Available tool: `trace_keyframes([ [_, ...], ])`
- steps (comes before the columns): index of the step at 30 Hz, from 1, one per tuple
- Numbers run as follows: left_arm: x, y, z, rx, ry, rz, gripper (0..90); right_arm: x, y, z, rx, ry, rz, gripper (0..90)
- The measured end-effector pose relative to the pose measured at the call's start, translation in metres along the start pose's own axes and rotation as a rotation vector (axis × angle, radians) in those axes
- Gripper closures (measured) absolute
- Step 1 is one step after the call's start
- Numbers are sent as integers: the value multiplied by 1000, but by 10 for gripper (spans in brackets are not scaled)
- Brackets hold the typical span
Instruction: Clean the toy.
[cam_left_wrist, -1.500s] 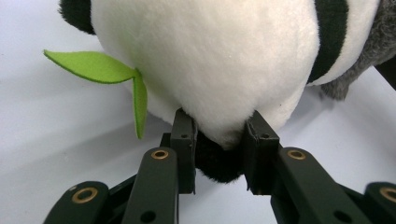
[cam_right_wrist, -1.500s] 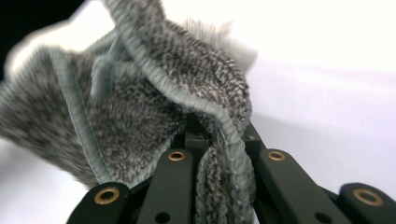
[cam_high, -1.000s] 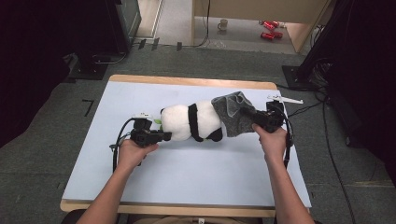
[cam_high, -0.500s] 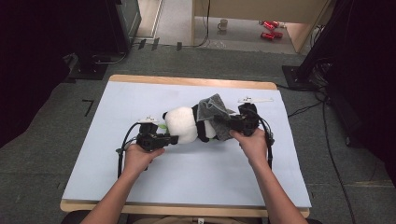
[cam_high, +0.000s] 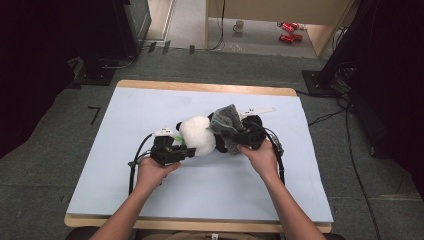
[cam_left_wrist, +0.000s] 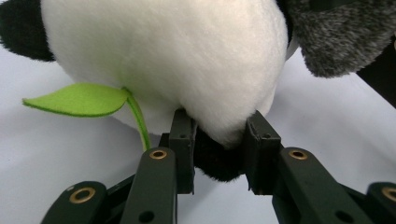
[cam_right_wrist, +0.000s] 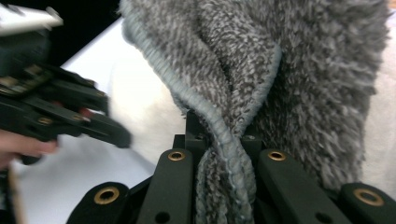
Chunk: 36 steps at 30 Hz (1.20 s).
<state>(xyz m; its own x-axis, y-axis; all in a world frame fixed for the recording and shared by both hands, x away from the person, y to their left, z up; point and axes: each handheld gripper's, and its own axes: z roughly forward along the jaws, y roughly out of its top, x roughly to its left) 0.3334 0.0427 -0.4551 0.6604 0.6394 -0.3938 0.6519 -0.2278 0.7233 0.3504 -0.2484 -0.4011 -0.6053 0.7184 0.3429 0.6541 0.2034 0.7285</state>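
Dressing the toy panda (cam_high: 197, 136) in the grey fleece garment (cam_high: 227, 126) appears to be the step in hand. The panda lies on its side near the middle of the pale blue table (cam_high: 150, 110), white head toward the person's left, with the garment bunched over its far end.

The left gripper (cam_left_wrist: 219, 149) is clamped on a small black part at the panda's head end (probably an ear), just beside a green felt leaf (cam_left_wrist: 79, 99). In the high view the left gripper (cam_high: 186, 152) sits tight against the head. The right gripper (cam_right_wrist: 222, 140) has its jaws closed together on a pinched fold of the garment's hem; in the high view it (cam_high: 239, 140) rests against the garment.

The next move probably calls for the left gripper to anchor the panda while the right draws the hem along the body toward the head. Keep the pull gentle, since fleece may snag on plush.
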Motion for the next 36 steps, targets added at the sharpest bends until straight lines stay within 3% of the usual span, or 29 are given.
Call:
trace_keyframes([
  [5,2,0,1,3,-3,17,640,-2,-5,5,8,-25,-15,815],
  [8,2,3,-3,23,1,85,587,-4,-6,6,8,-40,-27,816],
  [11,6,4,-9,17,-14,110,535,-8,-7,4,11,-41,-13,817],
  [14,16,8,-22,-38,-38,84,483,-13,-7,2,12,-36,-3,816],
  [16,24,10,-29,-36,-35,68,455,-16,-7,1,11,-36,1,816],
  [22,44,16,-40,-38,-17,77,437,-21,-7,-5,11,-48,11,816],
  [30,53,29,-32,-64,-21,122,418,-34,-11,-17,-12,-44,53,813],
  [34,54,37,-23,-59,-63,136,413,-40,-15,-24,-25,-39,76,812],
  [36,53,40,-20,-56,-52,174,408,-43,-17,-26,-24,-34,83,812],
])
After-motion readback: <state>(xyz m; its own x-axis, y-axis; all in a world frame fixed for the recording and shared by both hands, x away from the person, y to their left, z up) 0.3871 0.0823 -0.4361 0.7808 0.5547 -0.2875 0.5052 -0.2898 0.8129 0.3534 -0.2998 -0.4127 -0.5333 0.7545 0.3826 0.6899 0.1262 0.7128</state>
